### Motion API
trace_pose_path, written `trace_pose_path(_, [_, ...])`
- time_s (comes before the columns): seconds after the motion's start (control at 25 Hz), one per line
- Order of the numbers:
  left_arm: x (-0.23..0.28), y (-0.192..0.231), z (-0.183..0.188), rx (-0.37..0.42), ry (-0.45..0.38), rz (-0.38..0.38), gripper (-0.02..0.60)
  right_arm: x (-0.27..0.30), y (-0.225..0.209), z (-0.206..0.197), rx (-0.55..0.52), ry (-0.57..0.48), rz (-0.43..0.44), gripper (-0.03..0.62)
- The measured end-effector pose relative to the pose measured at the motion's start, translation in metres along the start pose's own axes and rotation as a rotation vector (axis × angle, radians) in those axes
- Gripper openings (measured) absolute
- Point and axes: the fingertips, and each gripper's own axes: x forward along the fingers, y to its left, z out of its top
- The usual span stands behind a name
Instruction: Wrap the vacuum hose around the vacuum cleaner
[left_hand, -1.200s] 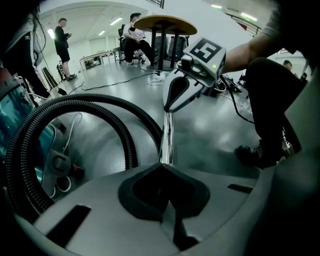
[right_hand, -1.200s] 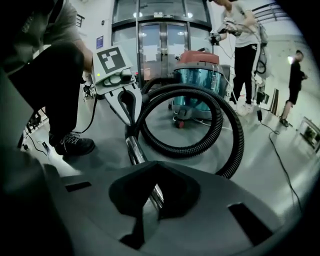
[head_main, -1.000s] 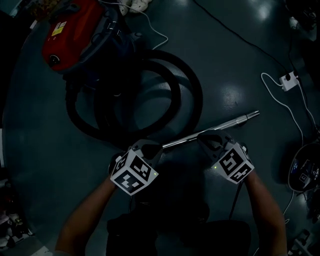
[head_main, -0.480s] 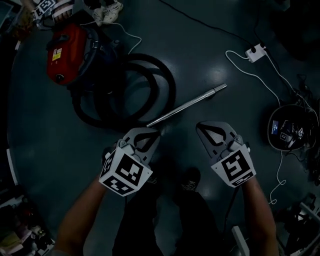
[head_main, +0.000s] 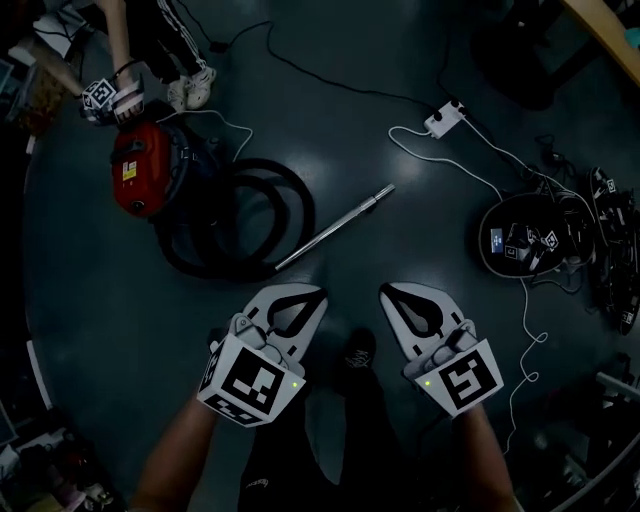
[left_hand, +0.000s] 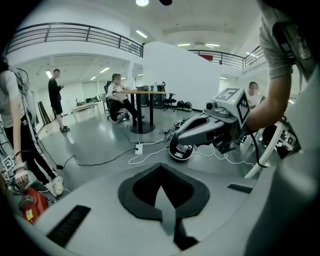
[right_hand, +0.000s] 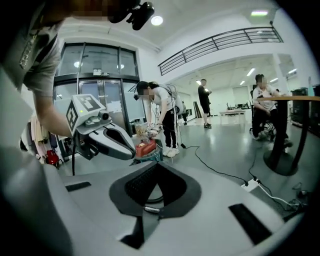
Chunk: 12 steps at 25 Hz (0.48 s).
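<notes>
The red vacuum cleaner (head_main: 138, 172) stands on the floor at the far left, and its black hose (head_main: 240, 215) lies in loose coils beside it. A metal wand (head_main: 335, 227) runs from the coils toward the right. My left gripper (head_main: 318, 293) and right gripper (head_main: 386, 291) hover side by side, well short of the wand, both shut and empty. In the right gripper view the vacuum cleaner (right_hand: 147, 148) shows beyond the left gripper (right_hand: 131, 148). In the left gripper view the right gripper (left_hand: 176, 142) crosses the middle and the vacuum cleaner (left_hand: 33, 206) sits low at the left.
Another person (head_main: 150, 40) stands by the vacuum with a marker-cube gripper (head_main: 100, 96) at its top. A white power strip (head_main: 446, 118) and cables lie at the back right. A round black device (head_main: 520, 240) sits at the right. My shoes (head_main: 358, 350) are below the grippers.
Both grippers have drawn back from the wand, which now lies farther away. The view has widened, and the other person's hand has come into sight at the vacuum.
</notes>
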Motion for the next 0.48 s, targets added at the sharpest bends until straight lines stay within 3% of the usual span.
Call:
trace_pose_path(0.28, [-0.062, -0.050, 0.082, -0.023, -0.134, -0.085, 0.008, -0.069, 0.047, 0.073, 0.063, -0.060, -0.138, 0.005])
trace_pose_path(0.48, [-0.118, -0.081, 0.104, 0.047, -0.164, -0.130, 0.008, -0.111, 0.090, 0.125, 0.064, -0.118, -0.248, 0.005])
